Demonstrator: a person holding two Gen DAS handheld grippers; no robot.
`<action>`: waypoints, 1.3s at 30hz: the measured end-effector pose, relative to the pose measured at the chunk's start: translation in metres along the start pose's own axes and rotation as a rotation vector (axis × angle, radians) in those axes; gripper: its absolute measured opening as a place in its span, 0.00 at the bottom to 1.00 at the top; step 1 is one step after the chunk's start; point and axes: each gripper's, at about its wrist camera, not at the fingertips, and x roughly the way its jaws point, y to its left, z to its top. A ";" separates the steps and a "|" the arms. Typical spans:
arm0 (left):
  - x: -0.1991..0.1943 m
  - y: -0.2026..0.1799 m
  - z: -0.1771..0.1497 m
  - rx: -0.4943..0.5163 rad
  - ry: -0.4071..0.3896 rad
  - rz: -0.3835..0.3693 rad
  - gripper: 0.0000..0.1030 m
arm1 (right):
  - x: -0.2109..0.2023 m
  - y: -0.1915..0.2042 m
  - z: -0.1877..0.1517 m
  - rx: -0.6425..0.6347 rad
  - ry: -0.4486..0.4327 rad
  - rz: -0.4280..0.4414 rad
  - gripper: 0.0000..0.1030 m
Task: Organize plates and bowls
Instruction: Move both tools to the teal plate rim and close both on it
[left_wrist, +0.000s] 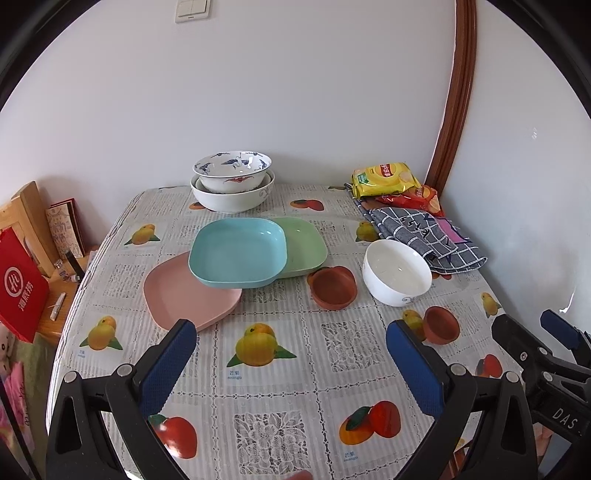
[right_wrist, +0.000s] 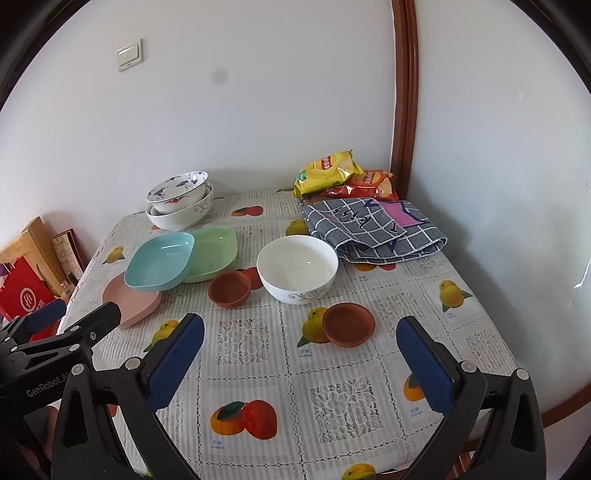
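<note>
A blue square plate (left_wrist: 238, 251) (right_wrist: 159, 260) rests tilted across a pink plate (left_wrist: 184, 295) (right_wrist: 131, 301) and a green plate (left_wrist: 304, 243) (right_wrist: 214, 251). A patterned bowl (left_wrist: 232, 166) (right_wrist: 177, 186) is nested in a bigger white bowl (left_wrist: 231, 199) (right_wrist: 181, 216) at the back. A plain white bowl (left_wrist: 397, 271) (right_wrist: 297, 267) and two small brown dishes (left_wrist: 332, 286) (left_wrist: 441, 325) (right_wrist: 229, 288) (right_wrist: 349, 325) stand nearer. My left gripper (left_wrist: 291, 354) and right gripper (right_wrist: 301, 354) are open and empty above the near tablecloth.
Snack bags (left_wrist: 386, 179) (right_wrist: 327, 171) and a folded checked cloth (left_wrist: 428, 236) (right_wrist: 373, 229) lie at the back right by the wall. A red box (left_wrist: 18, 284) and wooden frames stand left of the table. The right gripper shows at the left wrist view's right edge (left_wrist: 535, 350).
</note>
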 end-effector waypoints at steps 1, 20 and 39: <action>0.003 0.002 0.002 0.003 0.003 0.002 1.00 | 0.004 -0.001 0.003 0.007 0.010 0.002 1.00; 0.092 0.076 0.041 -0.082 0.098 0.063 0.92 | 0.105 0.059 0.052 -0.090 0.105 0.073 0.97; 0.203 0.125 0.078 -0.114 0.195 0.081 0.68 | 0.226 0.128 0.081 -0.129 0.228 0.173 0.72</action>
